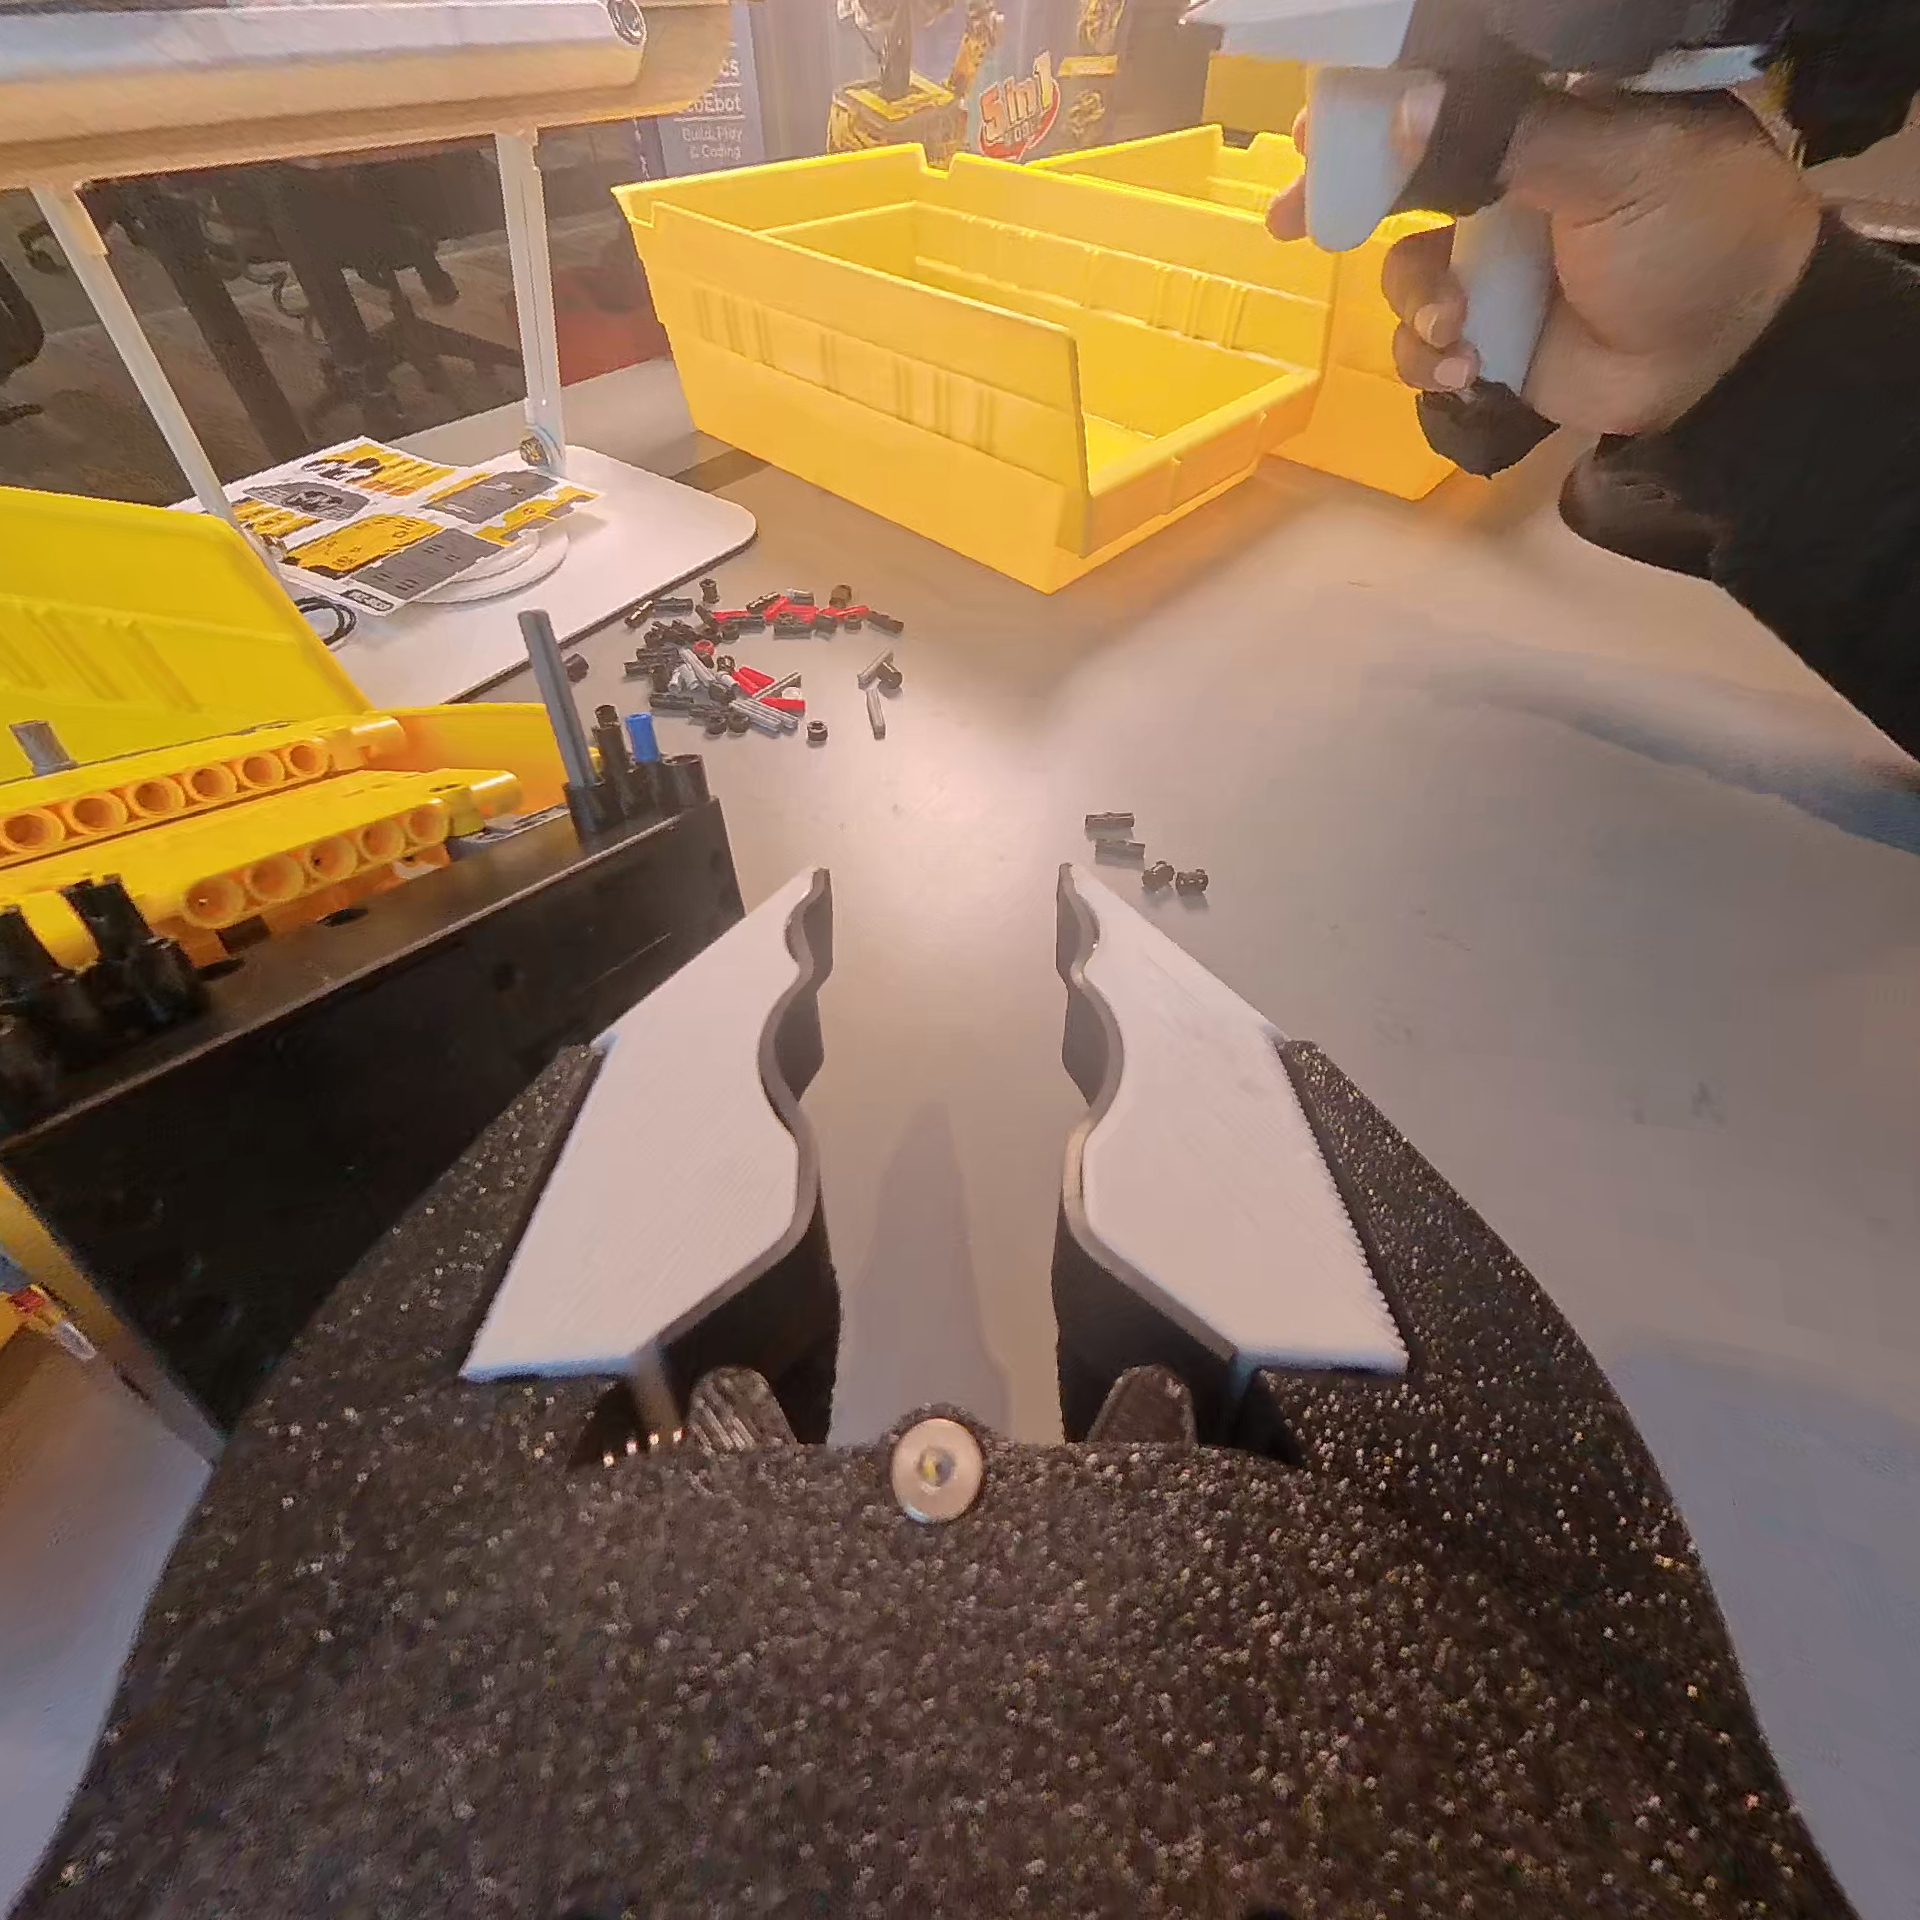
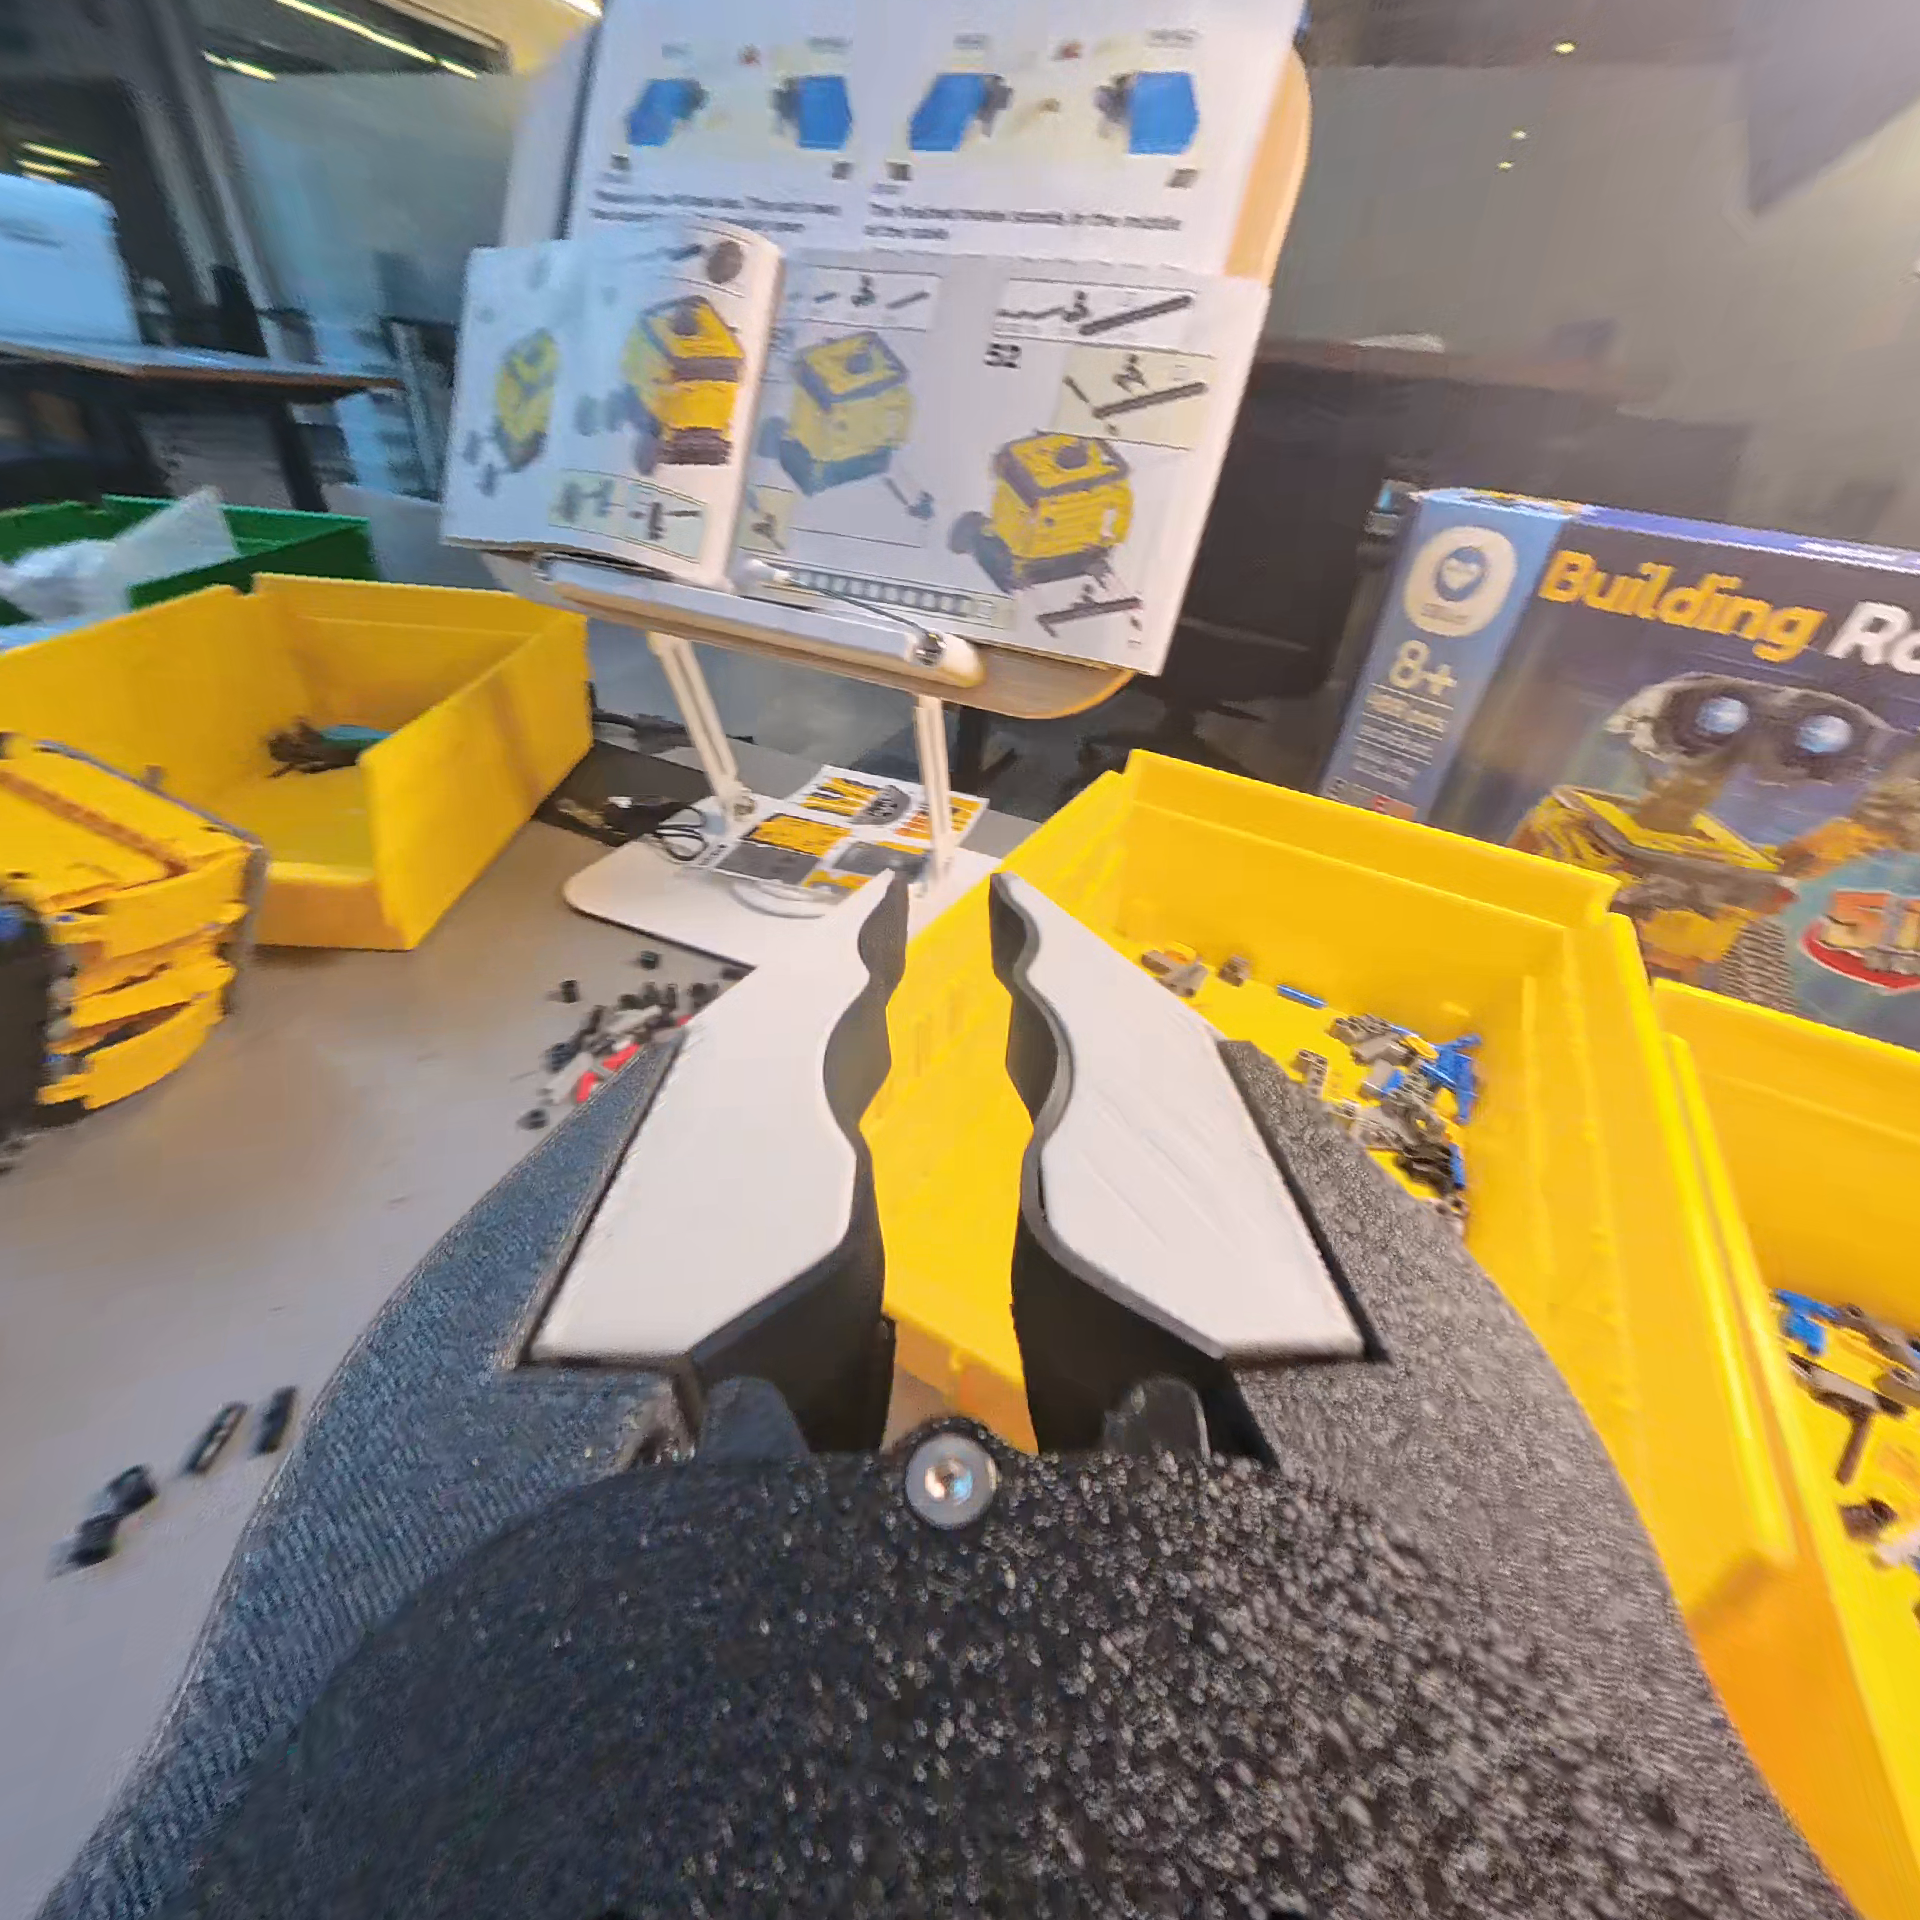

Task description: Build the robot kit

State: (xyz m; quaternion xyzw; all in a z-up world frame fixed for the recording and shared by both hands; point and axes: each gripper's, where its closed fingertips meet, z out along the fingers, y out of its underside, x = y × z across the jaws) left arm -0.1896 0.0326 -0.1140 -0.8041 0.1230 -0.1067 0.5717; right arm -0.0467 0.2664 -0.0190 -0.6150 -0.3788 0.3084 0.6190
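Observation:
My left gripper (image 1: 945, 883) is open and empty, low over the grey table. A few small black pins (image 1: 1143, 852) lie just right of its tips. A partly built yellow and black model (image 1: 260, 831) stands to its left. A pile of black, red and grey pins (image 1: 758, 655) lies ahead. My right gripper (image 2: 948, 894) is open by a narrow gap and empty. It hovers over the near left corner of a yellow bin (image 2: 1351, 842) that holds small grey, black and blue parts (image 2: 1392, 1070). It also shows in the left wrist view (image 1: 1455, 208), held by a hand.
Yellow bins (image 1: 987, 343) stand at the back, another at the right (image 2: 1818, 1143) and one at the left (image 2: 416, 727). An instruction booklet (image 2: 831, 436) rests on a white stand over a sticker sheet (image 1: 416, 509). A toy kit box (image 2: 1662, 727) stands behind the bins.

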